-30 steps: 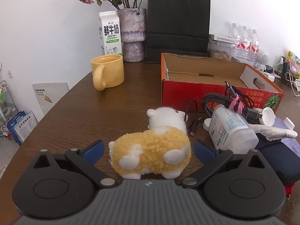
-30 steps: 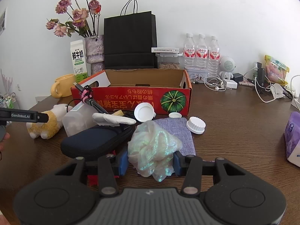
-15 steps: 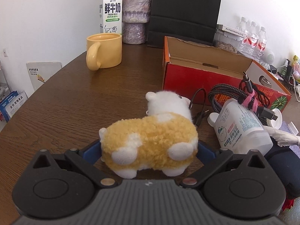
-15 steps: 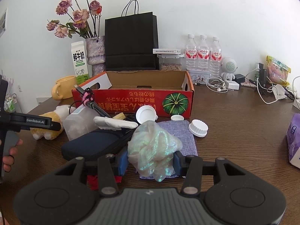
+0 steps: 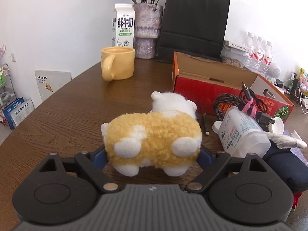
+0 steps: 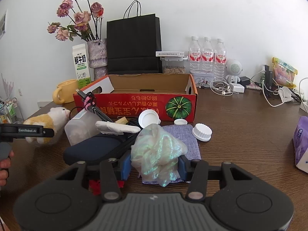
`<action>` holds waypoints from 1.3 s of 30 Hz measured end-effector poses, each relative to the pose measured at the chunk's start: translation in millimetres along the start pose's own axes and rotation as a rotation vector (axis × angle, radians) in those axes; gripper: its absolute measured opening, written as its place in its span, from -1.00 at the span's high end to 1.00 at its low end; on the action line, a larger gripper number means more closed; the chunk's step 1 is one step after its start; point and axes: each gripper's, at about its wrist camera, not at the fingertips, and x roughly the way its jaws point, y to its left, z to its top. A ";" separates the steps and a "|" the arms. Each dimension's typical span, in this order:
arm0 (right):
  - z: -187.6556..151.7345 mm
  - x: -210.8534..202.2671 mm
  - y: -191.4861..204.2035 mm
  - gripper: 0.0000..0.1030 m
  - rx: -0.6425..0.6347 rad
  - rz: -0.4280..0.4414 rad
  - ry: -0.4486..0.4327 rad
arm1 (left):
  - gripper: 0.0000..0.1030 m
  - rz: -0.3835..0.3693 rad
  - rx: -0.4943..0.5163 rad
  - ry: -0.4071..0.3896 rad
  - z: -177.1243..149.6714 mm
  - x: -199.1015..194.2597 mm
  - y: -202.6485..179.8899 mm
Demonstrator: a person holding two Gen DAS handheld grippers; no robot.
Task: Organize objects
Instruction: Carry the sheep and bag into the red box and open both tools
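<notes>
My left gripper [image 5: 153, 156] is shut on a yellow and white plush sheep [image 5: 152, 136], its blue pads pressed on both flanks, just above the brown table. The sheep also shows at the left of the right wrist view [image 6: 45, 123]. My right gripper [image 6: 154, 166] is shut on a crumpled iridescent plastic bag [image 6: 156, 152], held over a grey cloth [image 6: 184, 136]. An open red cardboard box [image 5: 213, 82] stands behind the clutter and shows in the right wrist view [image 6: 134, 104].
Beside the sheep lie a plastic bottle [image 5: 242, 132], a coiled cable [image 5: 231, 100] and a dark pouch [image 6: 92, 150]. White lids [image 6: 201, 132] lie before the box. A yellow mug [image 5: 117, 65], milk carton [image 5: 123, 25], vase and black bag [image 5: 194, 23] stand behind.
My left gripper moved forward around the plush sheep and closed on it. My right gripper kept hold of the plastic bag and barely moved.
</notes>
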 end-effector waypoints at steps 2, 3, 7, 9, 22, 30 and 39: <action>2.1 0.0 -0.1 0.10 -0.003 -0.001 -0.006 | -0.75 0.003 -0.001 -0.046 2.3 -12.4 1.4; 3.3 0.1 -0.1 0.10 -0.004 -0.001 -0.009 | -0.75 0.007 0.000 -0.064 4.4 -18.1 1.7; 9.1 1.9 1.2 0.10 -0.009 0.002 -0.023 | -0.76 0.008 0.017 -0.117 14.4 -36.5 -2.8; 13.2 3.8 2.2 0.10 -0.012 0.005 -0.030 | -0.76 0.004 0.028 -0.136 19.6 -42.5 -7.9; 59.3 31.1 15.2 0.10 -0.038 0.029 -0.098 | -0.77 -0.050 0.053 -0.191 57.8 -33.8 -54.4; 98.2 69.6 21.2 0.10 -0.051 0.030 -0.119 | -0.77 -0.051 0.058 -0.199 88.4 -5.5 -79.4; 145.8 135.7 22.4 0.10 -0.051 0.034 -0.081 | -0.77 -0.025 0.097 -0.170 127.8 45.2 -111.5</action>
